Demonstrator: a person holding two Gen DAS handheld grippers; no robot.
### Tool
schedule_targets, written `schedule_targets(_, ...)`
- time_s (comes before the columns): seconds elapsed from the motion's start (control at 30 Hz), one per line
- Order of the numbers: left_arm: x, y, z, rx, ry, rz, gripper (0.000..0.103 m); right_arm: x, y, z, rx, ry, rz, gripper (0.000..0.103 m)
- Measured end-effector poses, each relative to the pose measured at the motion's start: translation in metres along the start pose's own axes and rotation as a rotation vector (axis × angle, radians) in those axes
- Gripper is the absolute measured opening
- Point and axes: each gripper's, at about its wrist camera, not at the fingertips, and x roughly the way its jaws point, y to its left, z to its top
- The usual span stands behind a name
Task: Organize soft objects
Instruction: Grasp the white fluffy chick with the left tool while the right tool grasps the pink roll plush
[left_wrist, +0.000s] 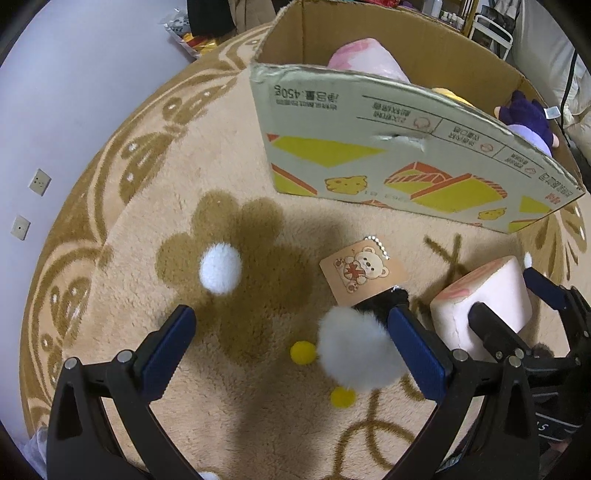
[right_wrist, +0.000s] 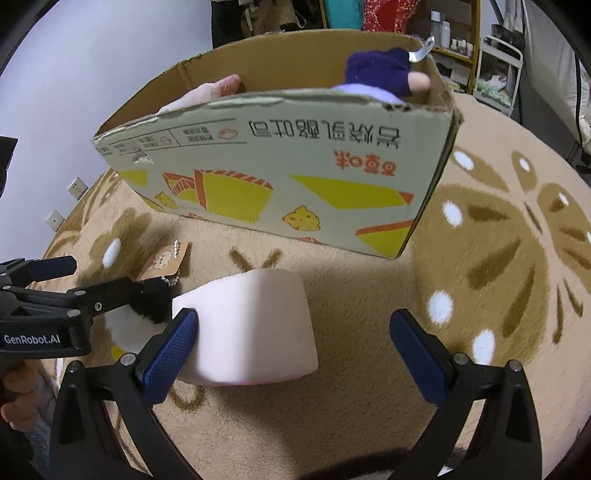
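Both grippers are wide open and holding nothing: the left gripper (left_wrist: 291, 345) straddles the white plush (left_wrist: 356, 352), the right gripper (right_wrist: 293, 349) brackets the pink block (right_wrist: 255, 325), probably lining up grabs. The box (right_wrist: 258, 173) sits at 12 o'clock on the rug (left_wrist: 229, 155), so the lift over should be short.

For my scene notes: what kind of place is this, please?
Probably a room in a home, worked on at floor level: a plush patterned rug, a cardboard box holding soft toys, wall sockets, and cluttered shelves behind.
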Motion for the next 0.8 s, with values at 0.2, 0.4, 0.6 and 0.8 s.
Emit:
schedule_targets(0.2, 0.006, 0.002, 0.001, 0.004, 0.015, -0.018, 0.103, 0.006, 0.007, 0.000, -0.033, 0.030, 0.053, 0.074)
schedule_targets(0.4, 0.010, 0.000, 0.001, 0.014, 0.029, -0.045, 0.103, 0.005, 0.017, 0.000, -0.073, 0.033, 0.082, 0.054)
schedule_targets(0.6, 0.019, -0.004, -0.003, 0.011, 0.056, -0.090, 0.097, 0.001, 0.012, 0.000, -0.056, 0.032, 0.105, 0.053)
schedule_targets(0.8, 0.020, -0.012, -0.004, 0.038, 0.064, -0.122, 0.087, -0.005, 0.010, -0.001, -0.060, 0.027, 0.107, 0.052)
